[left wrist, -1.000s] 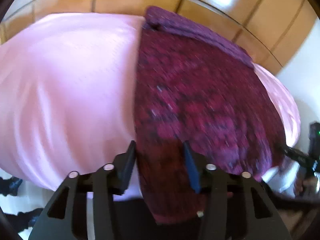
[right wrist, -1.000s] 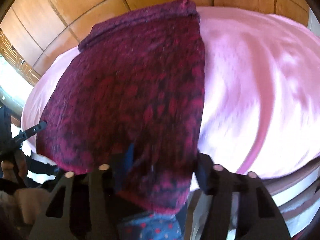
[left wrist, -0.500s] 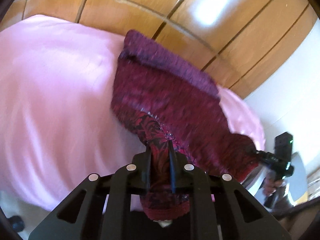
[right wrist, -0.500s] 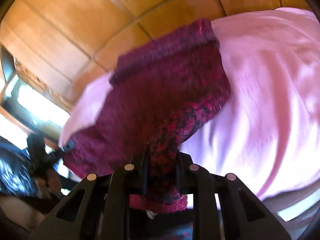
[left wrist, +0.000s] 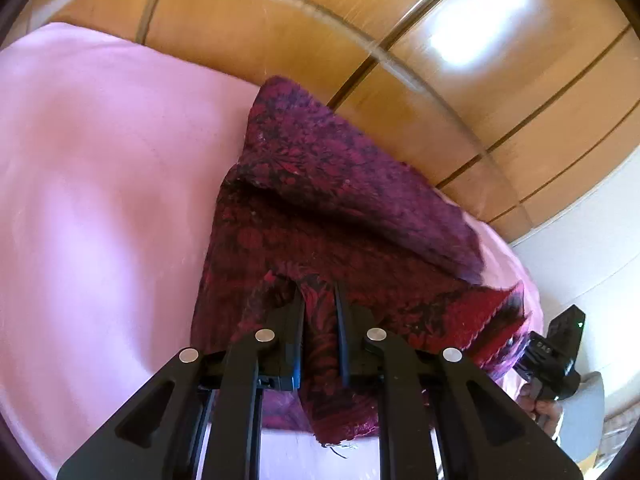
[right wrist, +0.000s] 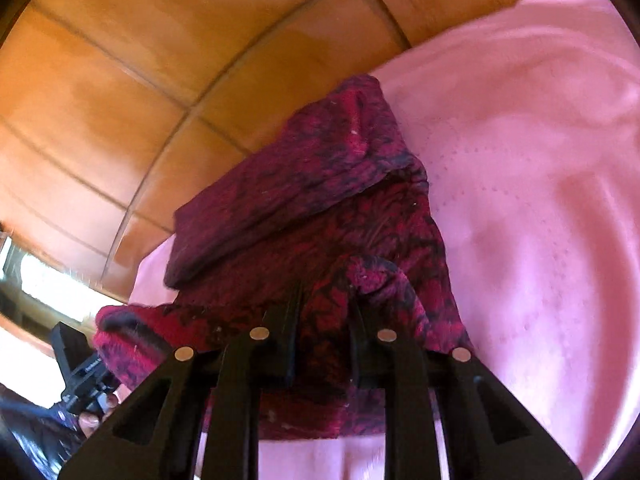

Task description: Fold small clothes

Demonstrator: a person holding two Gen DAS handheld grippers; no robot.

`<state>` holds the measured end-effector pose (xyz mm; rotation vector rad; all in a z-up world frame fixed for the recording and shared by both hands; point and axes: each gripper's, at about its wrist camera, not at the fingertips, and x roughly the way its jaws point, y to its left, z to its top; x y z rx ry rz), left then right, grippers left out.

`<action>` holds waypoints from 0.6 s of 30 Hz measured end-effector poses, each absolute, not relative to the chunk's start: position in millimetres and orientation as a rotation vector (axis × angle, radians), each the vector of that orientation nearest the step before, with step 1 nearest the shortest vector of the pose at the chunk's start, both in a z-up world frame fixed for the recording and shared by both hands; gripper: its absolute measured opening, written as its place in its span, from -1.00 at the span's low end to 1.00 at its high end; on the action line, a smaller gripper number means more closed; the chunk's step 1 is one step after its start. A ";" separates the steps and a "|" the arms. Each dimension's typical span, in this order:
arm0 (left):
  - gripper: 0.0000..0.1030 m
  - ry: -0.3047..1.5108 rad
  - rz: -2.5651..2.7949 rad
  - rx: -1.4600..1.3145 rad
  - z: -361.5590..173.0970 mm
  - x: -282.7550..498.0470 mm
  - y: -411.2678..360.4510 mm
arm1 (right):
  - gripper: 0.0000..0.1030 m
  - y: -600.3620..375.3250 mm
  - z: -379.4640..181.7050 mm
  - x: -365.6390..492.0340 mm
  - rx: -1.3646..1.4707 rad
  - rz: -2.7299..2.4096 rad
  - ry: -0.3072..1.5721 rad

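A dark red patterned garment (left wrist: 360,200) lies on a bed covered with a pink sheet (left wrist: 100,180), close to the wooden panelled wall (left wrist: 280,32) behind it. The left gripper (left wrist: 319,292) has its fingers clamped on one near corner of the garment, and the right gripper (right wrist: 325,294) has its fingers clamped on the other. Both near corners are raised off the sheet, while the garment's far part, nearer the wall, lies doubled over in a thick fold.
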<state>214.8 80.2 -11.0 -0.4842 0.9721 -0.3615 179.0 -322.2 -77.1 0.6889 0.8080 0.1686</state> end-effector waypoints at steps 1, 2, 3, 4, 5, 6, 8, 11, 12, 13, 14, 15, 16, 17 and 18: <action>-0.73 0.980 -0.343 -0.495 -12.4 220.3 81.3 | -0.64 -323.1 -78.7 183.3 0.695 0.161 0.809; -0.68 0.993 -0.331 -0.517 -14.0 224.8 83.5 | -0.51 -325.3 -79.0 187.2 0.707 0.162 0.807; -0.57 1.007 -0.338 -0.561 -14.8 229.1 88.0 | -0.23 -327.6 -78.4 190.3 0.736 0.177 0.804; -0.49 1.003 -0.341 -0.599 -14.2 230.5 94.0 | -0.02 -328.9 -77.4 188.9 0.772 0.202 0.791; -0.44 0.988 -0.332 -0.616 -13.0 229.4 99.8 | 0.31 -332.9 -73.6 187.0 0.818 0.237 0.753; -0.13 0.958 -0.302 -0.603 -9.3 225.8 105.3 | 0.63 -335.7 -70.2 186.4 0.829 0.238 0.724; 0.38 0.882 -0.229 -0.573 -0.9 213.5 117.7 | 0.89 -343.9 -57.8 177.9 0.830 0.209 0.661; 0.44 0.837 -0.251 -0.592 1.5 194.0 138.3 | 0.89 -355.6 -47.3 161.0 0.815 0.218 0.617; 0.44 0.835 -0.259 -0.574 -0.5 185.4 143.0 | 0.89 -356.9 -46.1 154.6 0.792 0.209 0.616; 0.44 0.836 -0.273 -0.551 -3.2 178.4 144.4 | 0.89 -357.4 -46.8 148.6 0.769 0.201 0.620; 0.44 0.843 -0.299 -0.524 -8.6 167.1 144.8 | 0.88 -356.4 -48.5 142.3 0.748 0.193 0.628; 0.44 0.850 -0.316 -0.509 -13.1 161.4 143.5 | 0.87 -353.2 -53.8 135.9 0.707 0.182 0.649; 0.44 0.856 -0.337 -0.494 -18.2 154.5 141.8 | 0.85 -350.7 -58.2 130.0 0.678 0.176 0.666; 0.44 0.863 -0.358 -0.475 -23.4 148.3 137.8 | 0.76 -348.5 -63.7 123.7 0.646 0.171 0.684; 0.44 0.873 -0.379 -0.446 -28.9 140.8 132.4 | 0.62 -342.2 -70.1 117.6 0.602 0.166 0.708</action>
